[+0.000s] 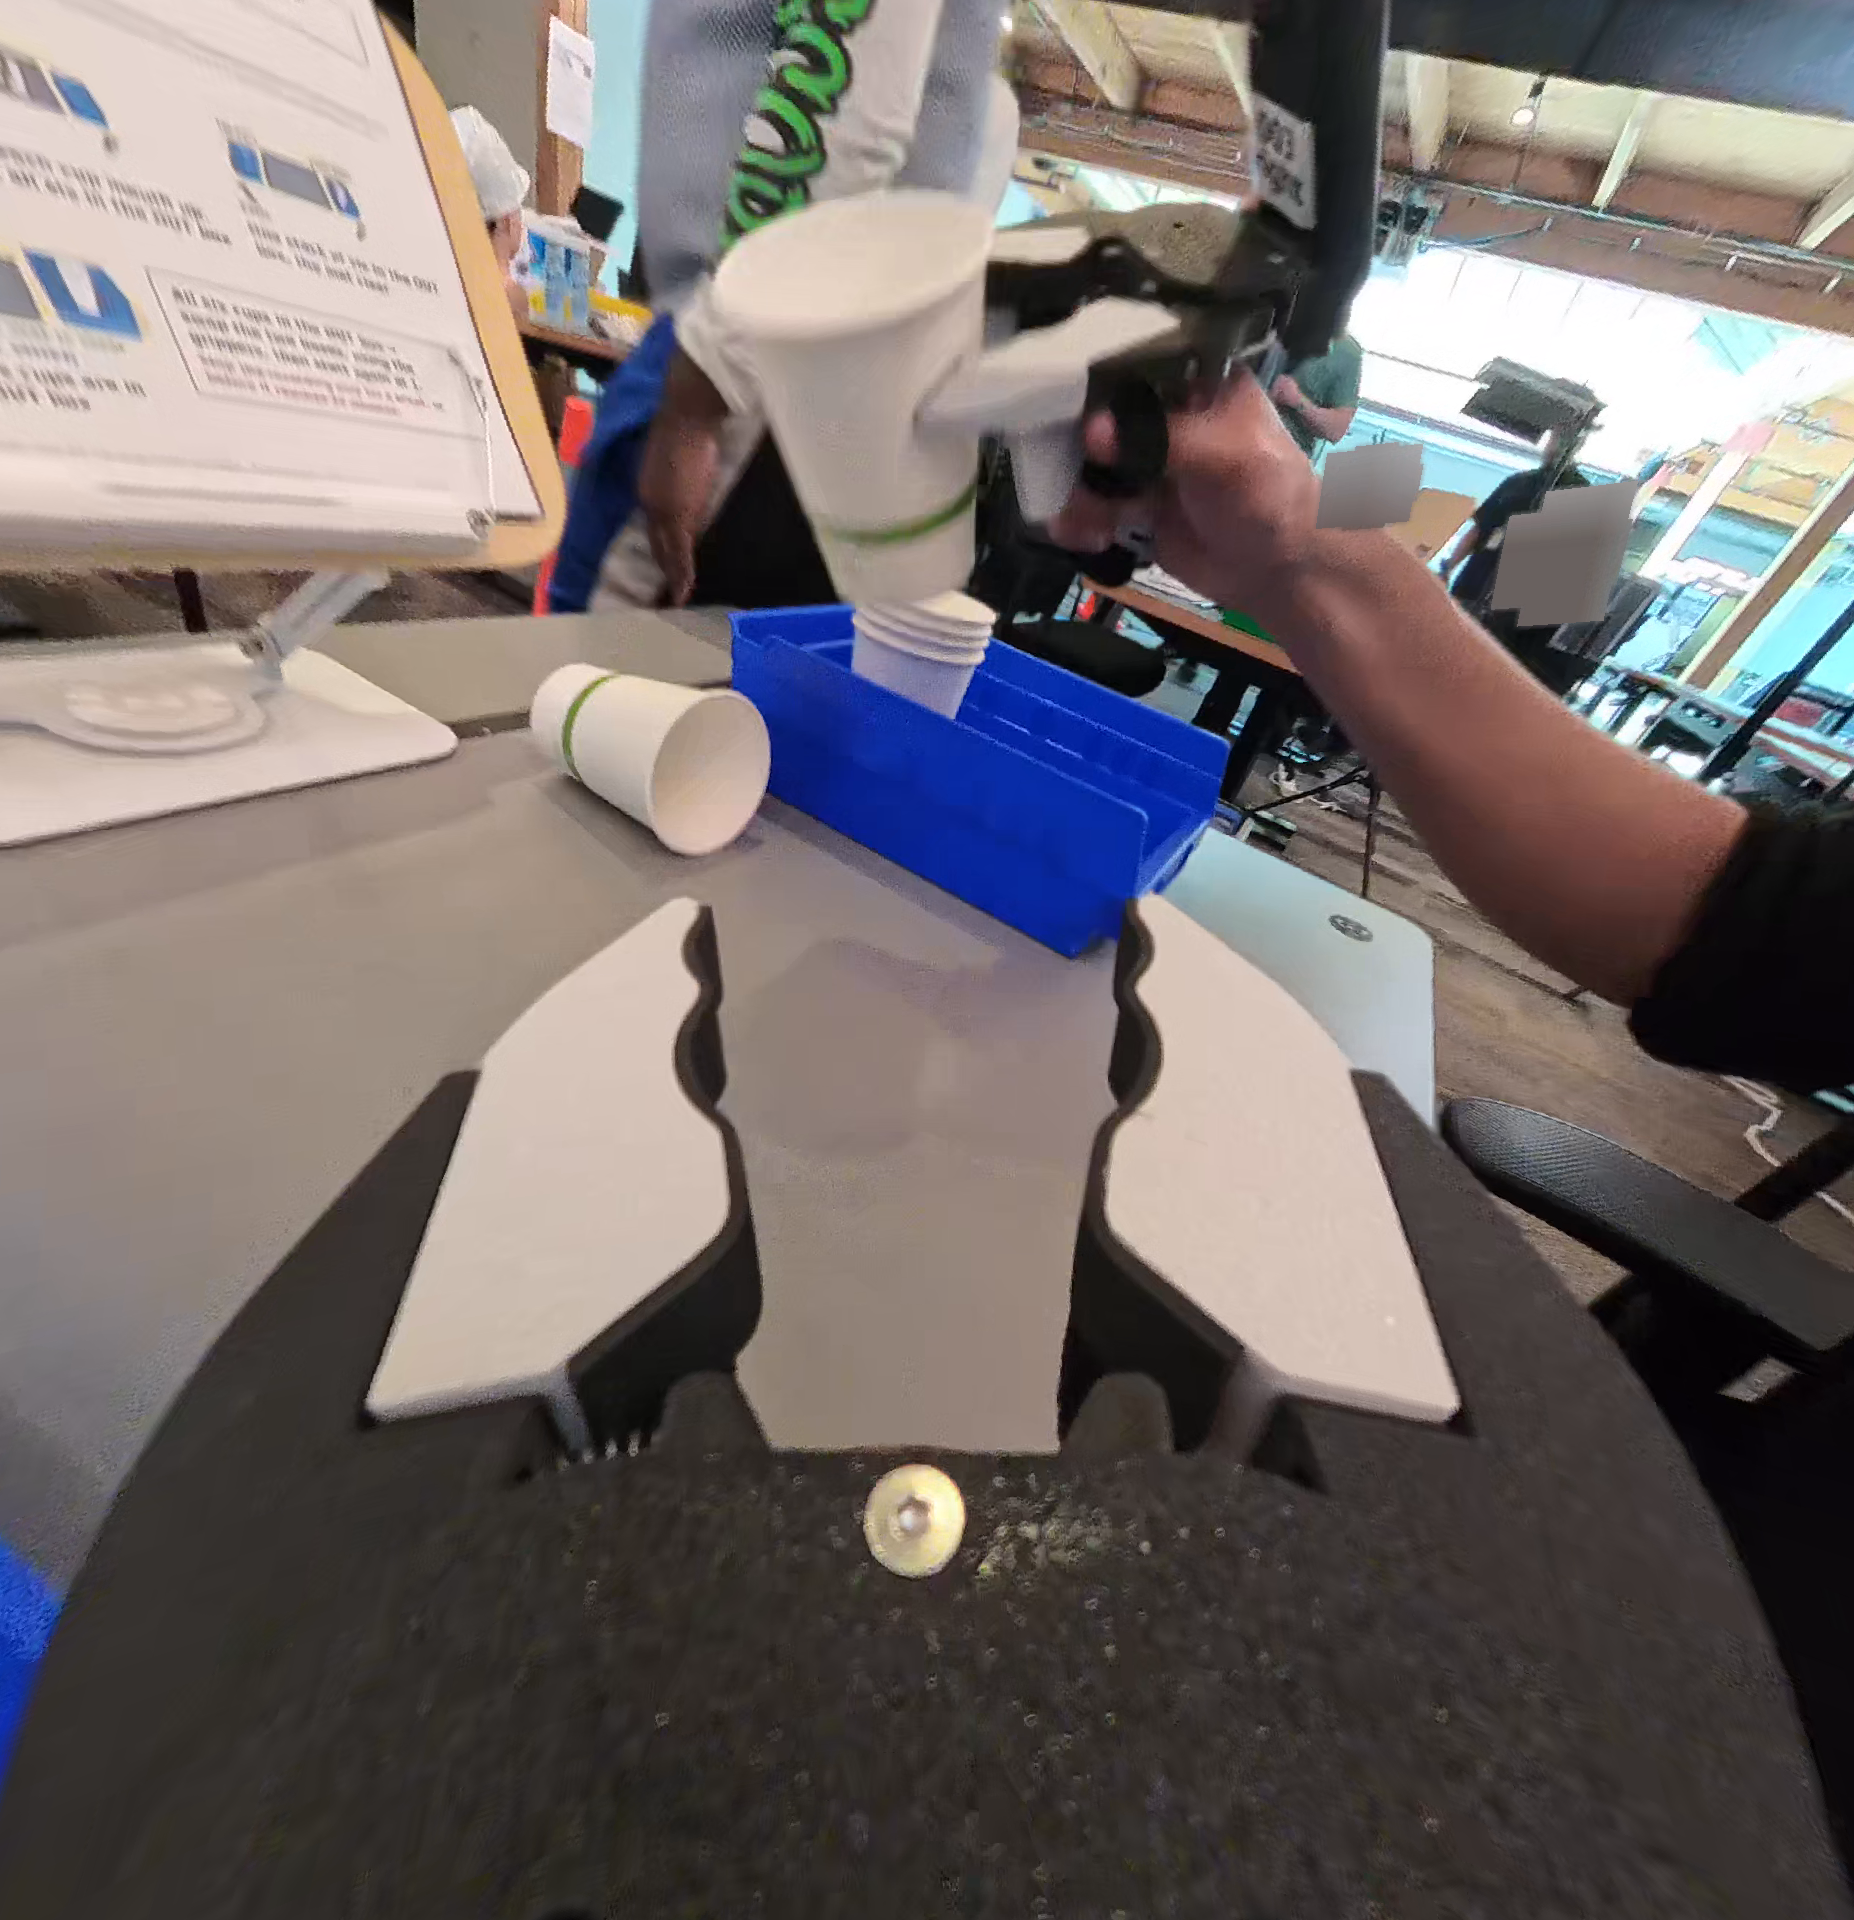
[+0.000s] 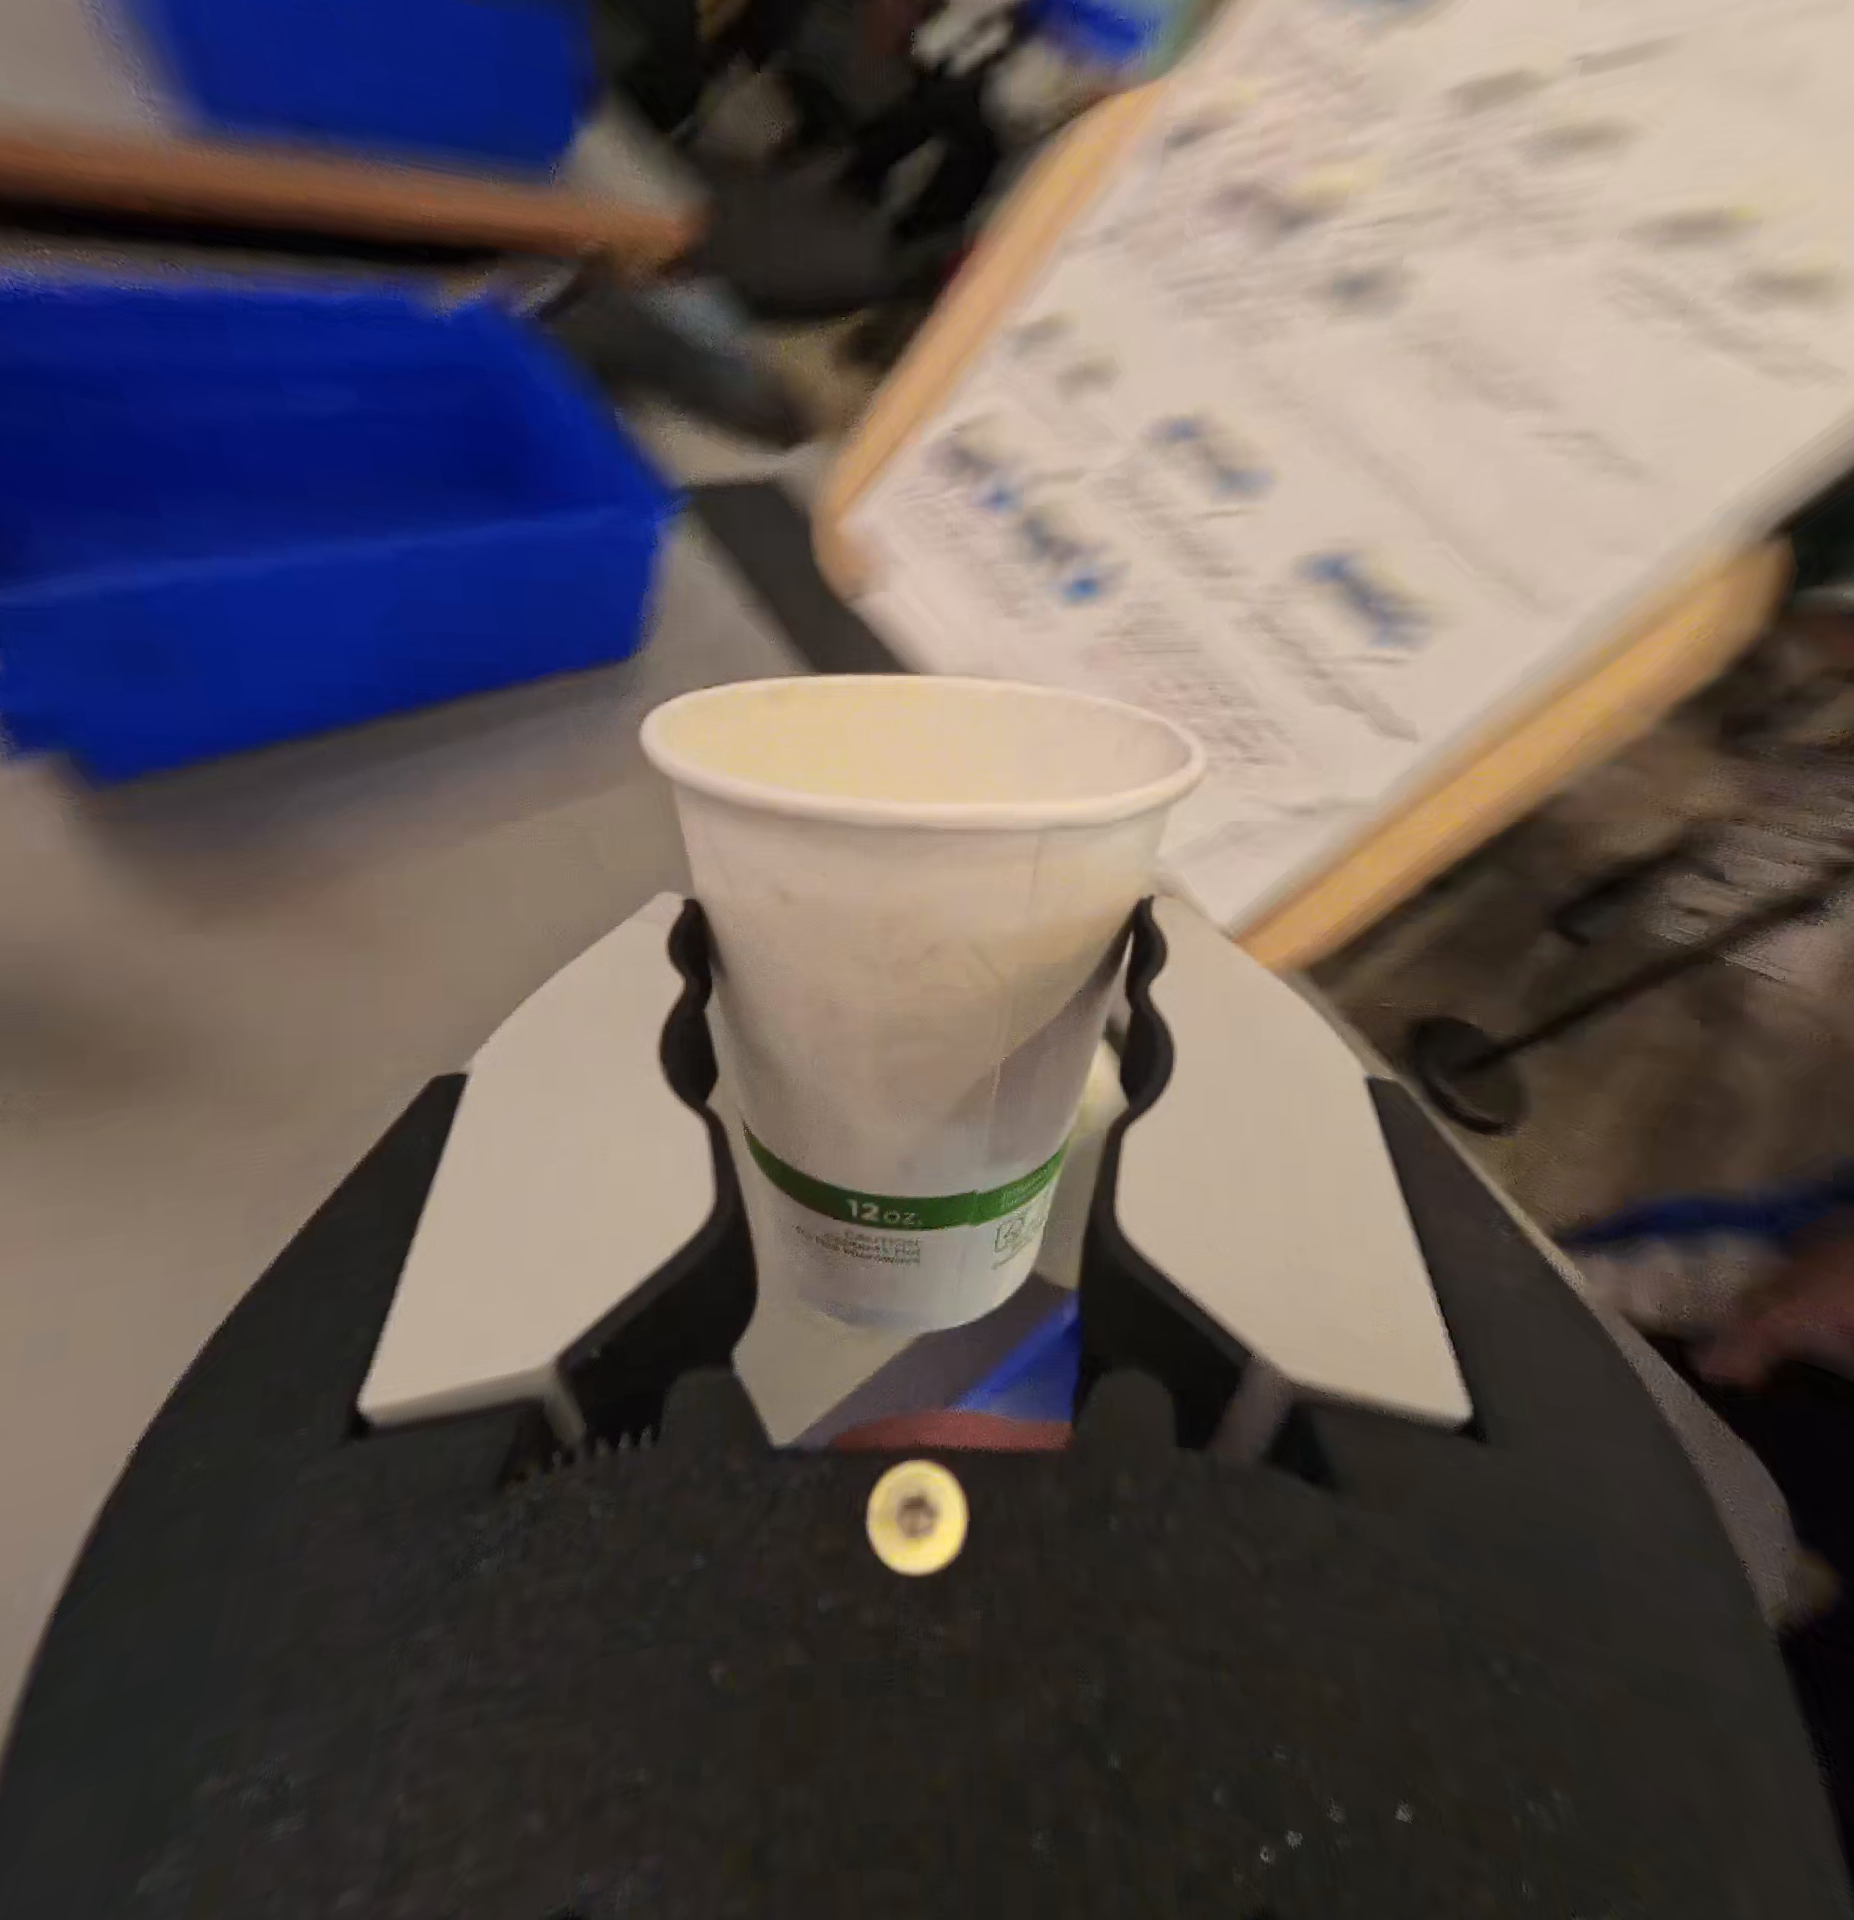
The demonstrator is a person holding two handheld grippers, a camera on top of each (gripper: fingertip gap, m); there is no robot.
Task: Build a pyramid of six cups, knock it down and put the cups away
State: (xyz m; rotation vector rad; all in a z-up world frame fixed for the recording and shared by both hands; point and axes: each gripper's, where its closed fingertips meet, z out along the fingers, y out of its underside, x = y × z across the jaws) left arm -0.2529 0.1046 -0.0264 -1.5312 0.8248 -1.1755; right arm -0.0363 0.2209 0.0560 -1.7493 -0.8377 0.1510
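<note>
Put-away stage: right hand-held gripper point(image 2: 918, 1023) clamps a cup point(image 2: 918, 935) above the stack point(image 1: 918, 649) in the blue bin point(image 1: 985, 779). Left hand-held gripper point(image 1: 918, 997) wide open, empty. One cup on its side point(image 1: 653, 753) left on the bench point(image 1: 279, 987).

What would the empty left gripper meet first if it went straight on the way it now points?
Probably the near end of the blue plastic bin; bare grey table lies before the left gripper. The tipped white paper cup sits left of that line. Depth is unclear.

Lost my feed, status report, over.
Right gripper shut on white paper cup above nested stack in blue plastic bin. Left gripper open. One cup lying beside bin.
</note>
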